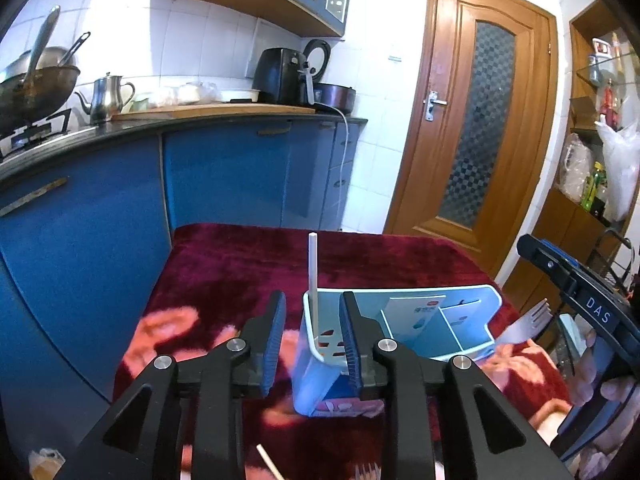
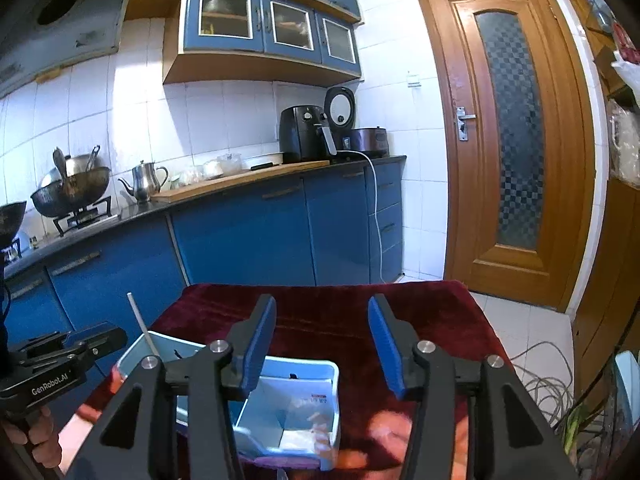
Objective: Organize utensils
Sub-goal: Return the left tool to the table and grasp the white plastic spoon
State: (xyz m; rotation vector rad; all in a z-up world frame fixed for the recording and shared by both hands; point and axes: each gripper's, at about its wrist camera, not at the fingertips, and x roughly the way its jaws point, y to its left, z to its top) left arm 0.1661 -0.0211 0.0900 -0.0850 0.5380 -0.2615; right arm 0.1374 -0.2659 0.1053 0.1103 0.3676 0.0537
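Observation:
A light blue utensil holder (image 1: 440,320) with dividers stands on the red cloth table; it also shows in the right wrist view (image 2: 304,412). A white chopstick (image 1: 312,276) stands upright in its left compartment, also seen in the right wrist view (image 2: 140,324). My left gripper (image 1: 314,344) is open, its fingers on either side of the holder's left corner. A silver fork (image 1: 528,322) hangs over the holder's right side. My right gripper (image 2: 322,344) is open above the holder; whether the fork is falling from it is unclear. Another chopstick (image 1: 270,462) lies on the cloth below.
The table's red patterned cloth (image 1: 240,264) ends near blue kitchen cabinets (image 1: 224,176) behind. A wooden door (image 1: 476,120) stands at the right. Shelves with bottles and bags (image 1: 600,168) are at the far right. Cables lie on the floor (image 2: 548,376).

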